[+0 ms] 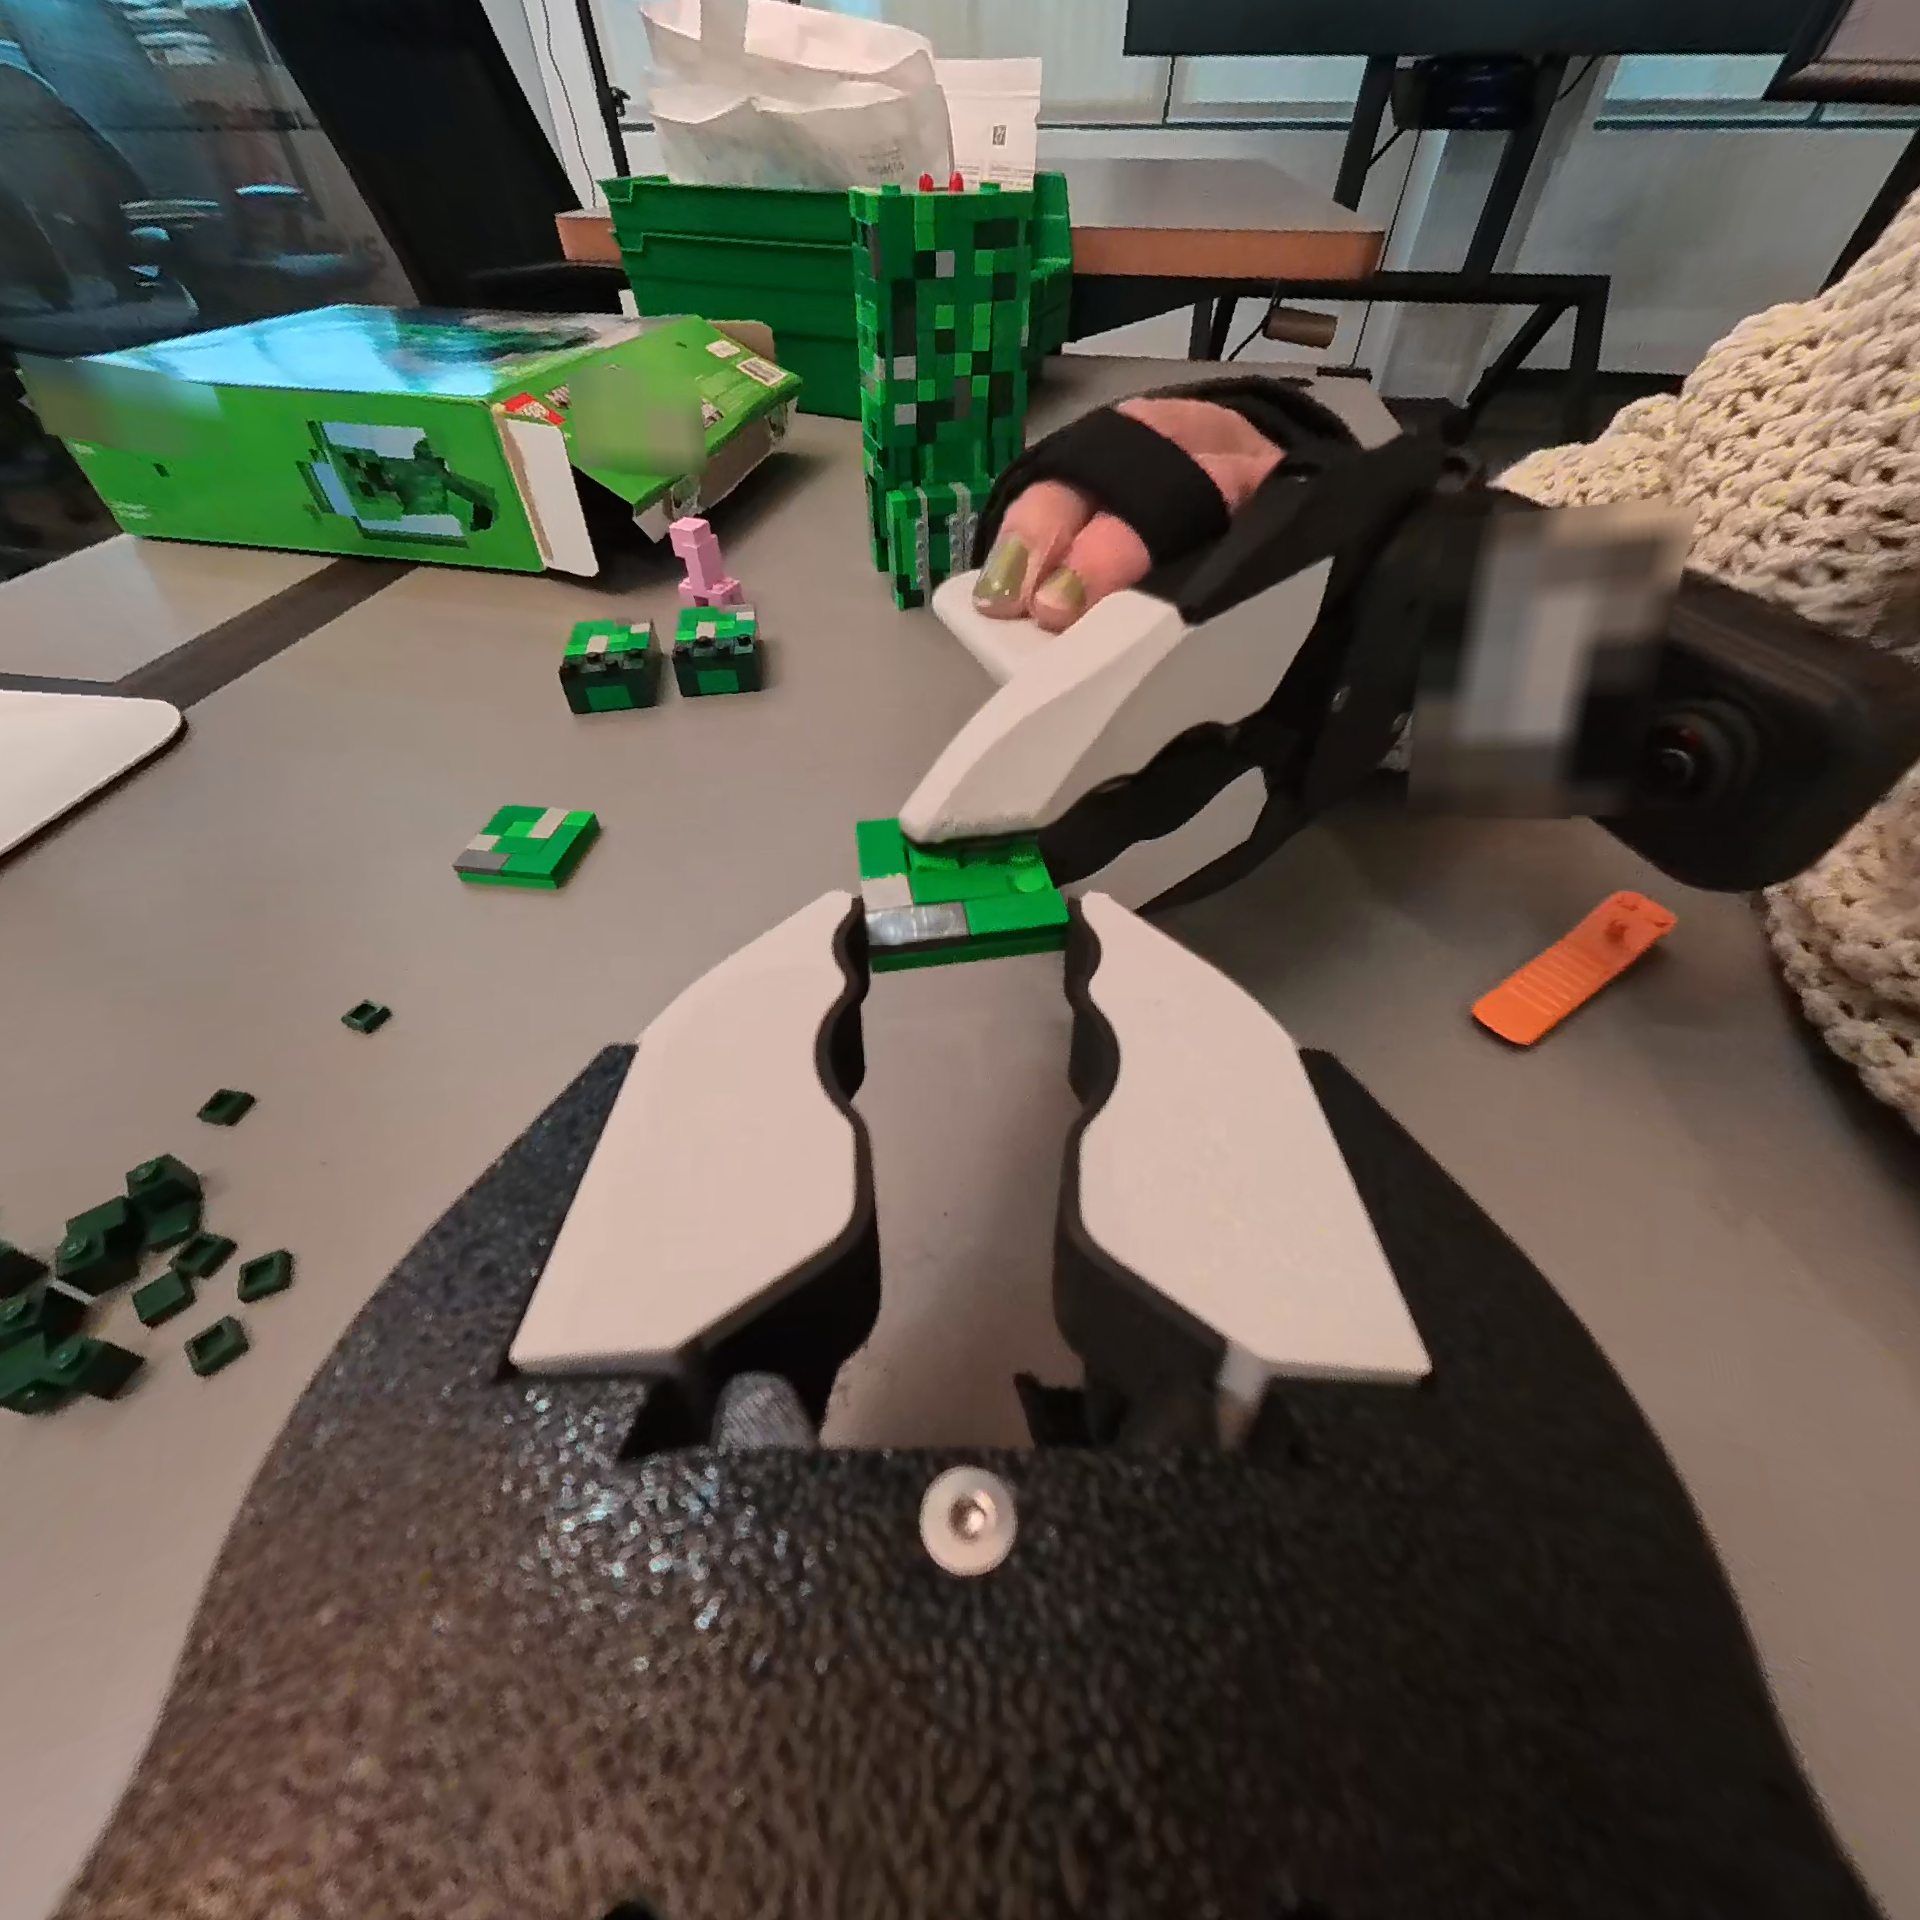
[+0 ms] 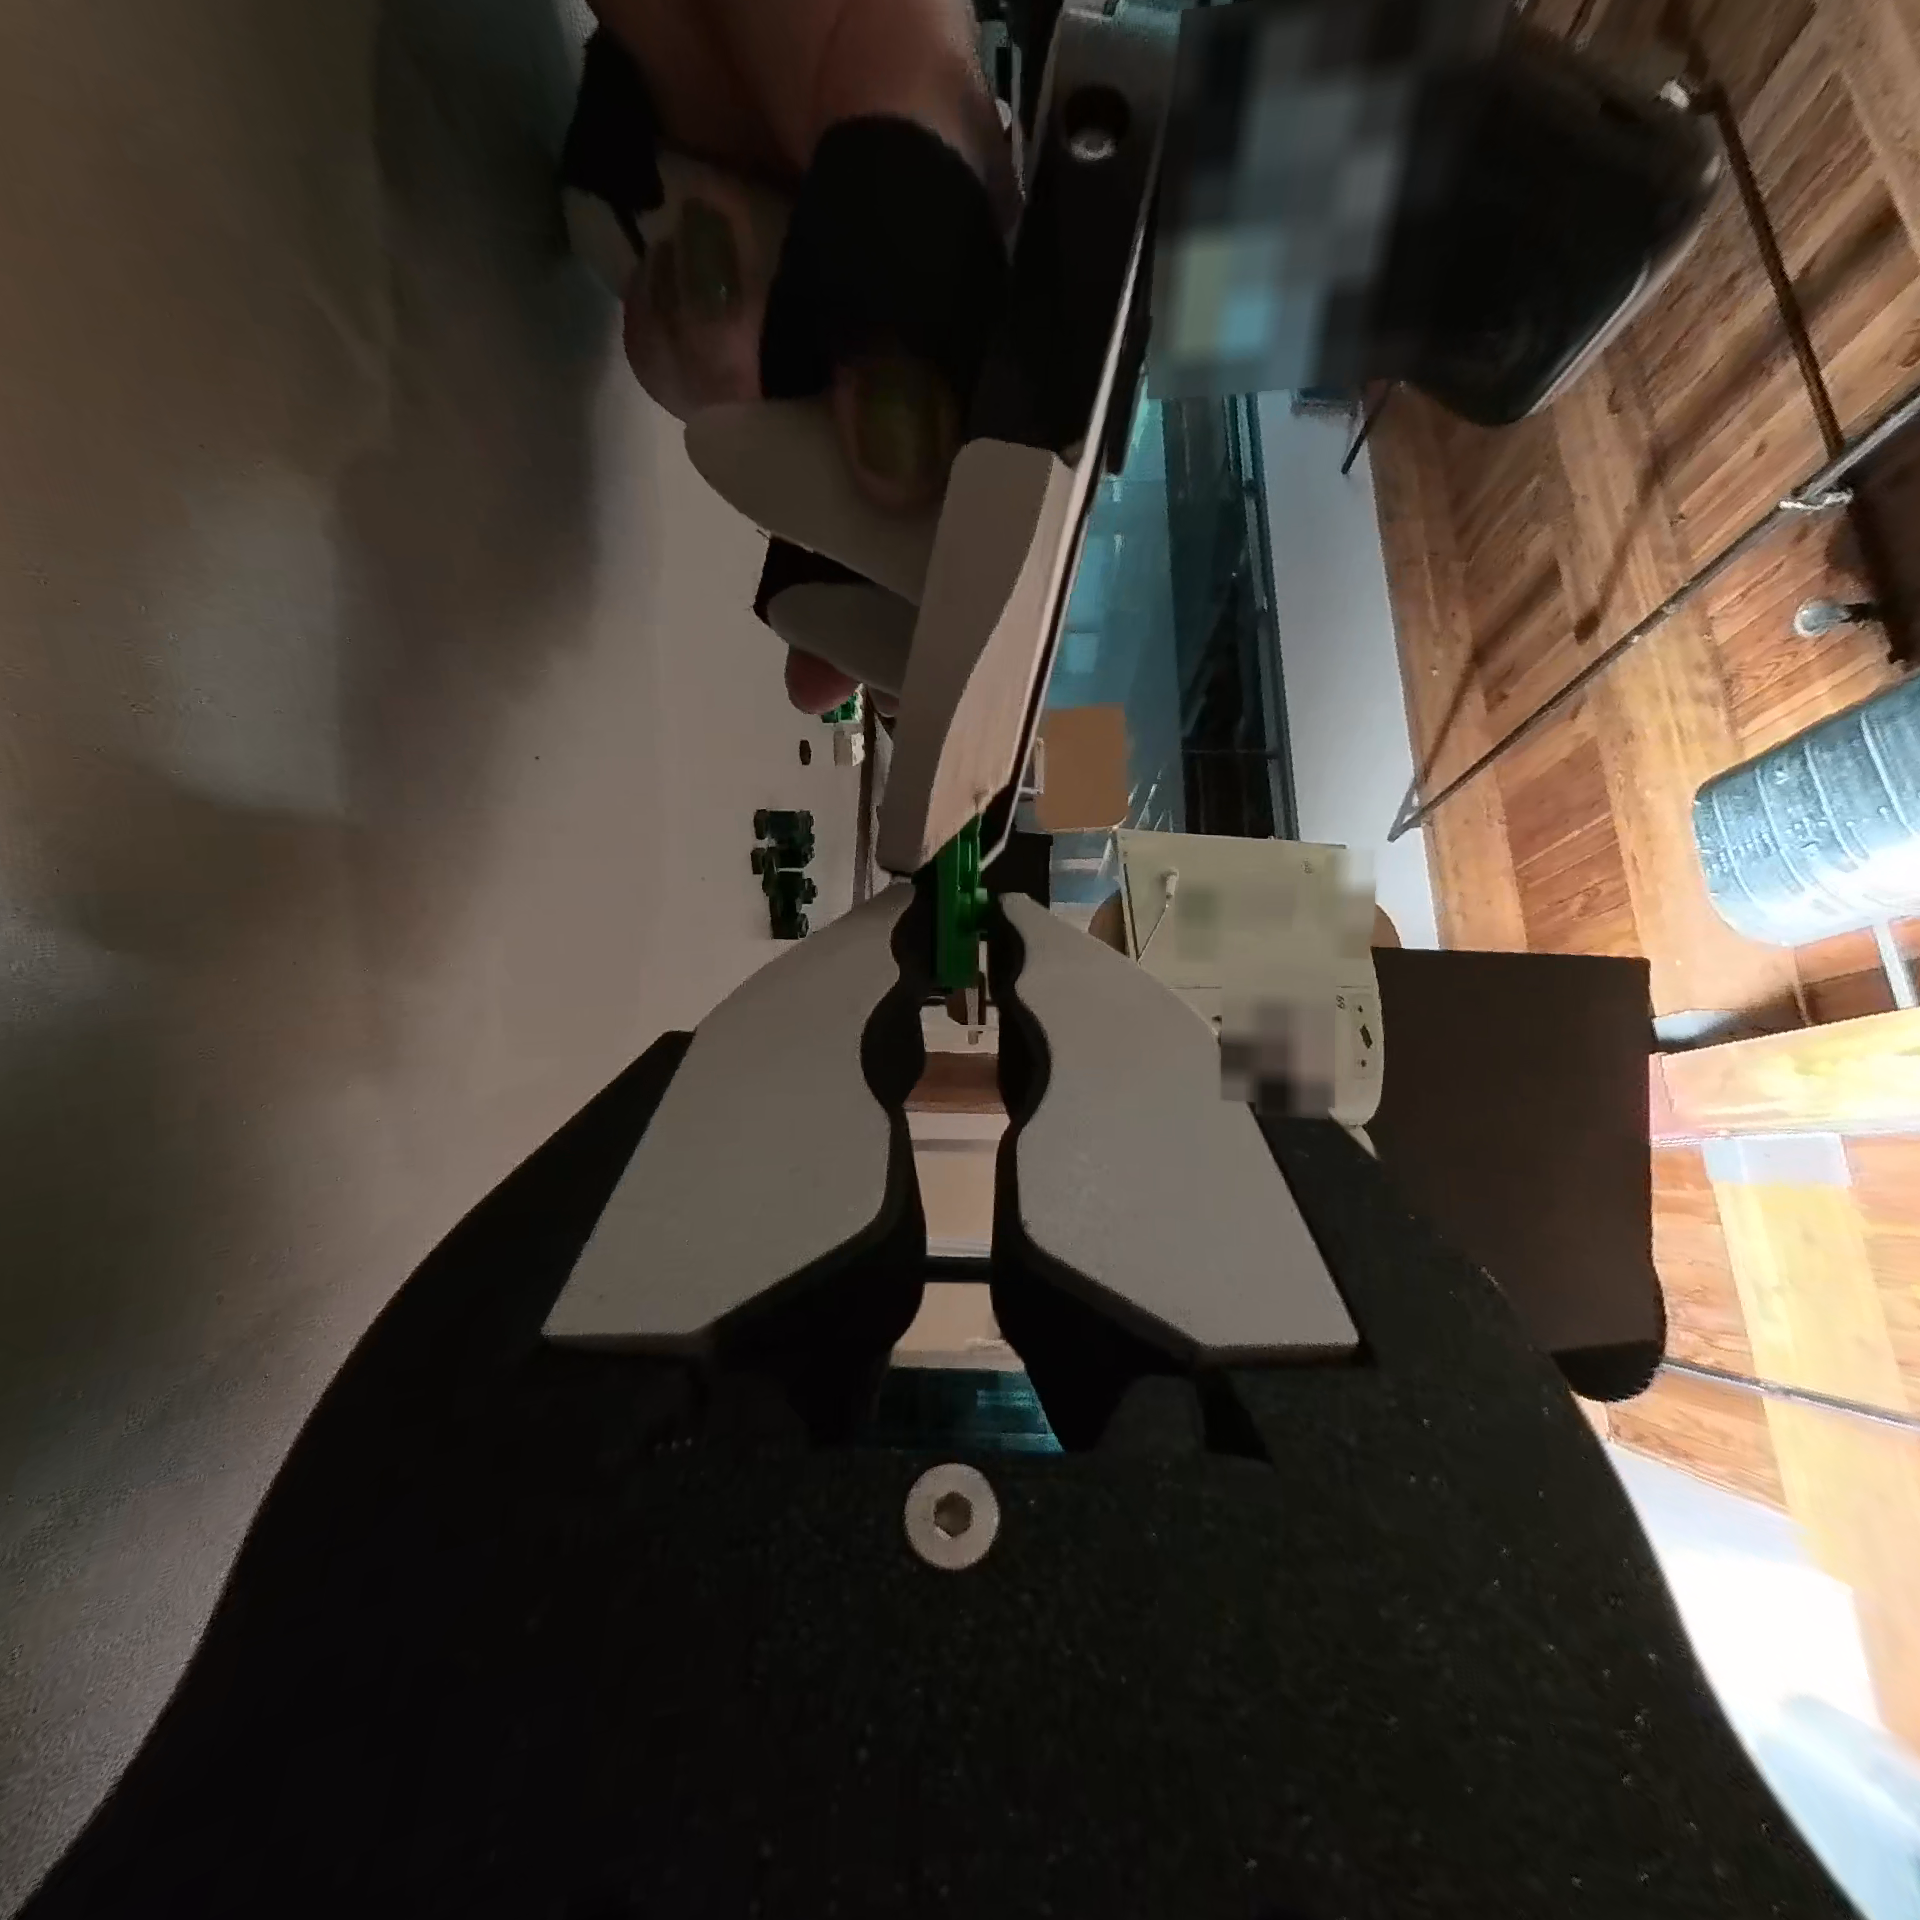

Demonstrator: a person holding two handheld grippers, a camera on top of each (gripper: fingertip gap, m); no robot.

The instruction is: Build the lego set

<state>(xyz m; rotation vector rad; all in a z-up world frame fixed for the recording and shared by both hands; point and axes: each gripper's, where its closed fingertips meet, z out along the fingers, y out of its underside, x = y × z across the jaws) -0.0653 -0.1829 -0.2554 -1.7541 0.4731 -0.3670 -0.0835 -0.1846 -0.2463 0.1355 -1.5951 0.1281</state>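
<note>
Both grippers are on the same piece now: the left gripper (image 1: 966, 914) has its fingers clamped on the side edges of a small green plate assembly (image 1: 961, 899), a flat square of green tiles with a grey patch at its near left corner, held just above the grey counter (image 1: 312, 935); the right gripper (image 1: 971, 826) comes in from the right, its white upper finger pressing on the top of the assembly and the dark lower one beneath it, so it is pinching the far edge of the same piece; in the right wrist view the right gripper (image 2: 961, 940) shows the green plate assembly (image 2: 958, 914) edge-on between its nearly closed tips, with the left gripper's white finger meeting it from above.

Out across the counter: a second flat green square (image 1: 528, 847) lies to the left of the grippers, well apart; farther back sit two small green cubes (image 1: 665, 660) side by side, a pink figure (image 1: 701, 566) just behind them; a tall green pixelled tower (image 1: 945, 384) stands toward the far edge, with stacked green bins (image 1: 727, 260) behind it holding white paper; the opened green box (image 1: 364, 436) lies on its side at the far left; a scatter of dark green small pieces (image 1: 114, 1278) lies near the left edge; an orange brick separator (image 1: 1574, 966) rests to the right, near a cream knitted sleeve (image 1: 1808, 436).
</note>
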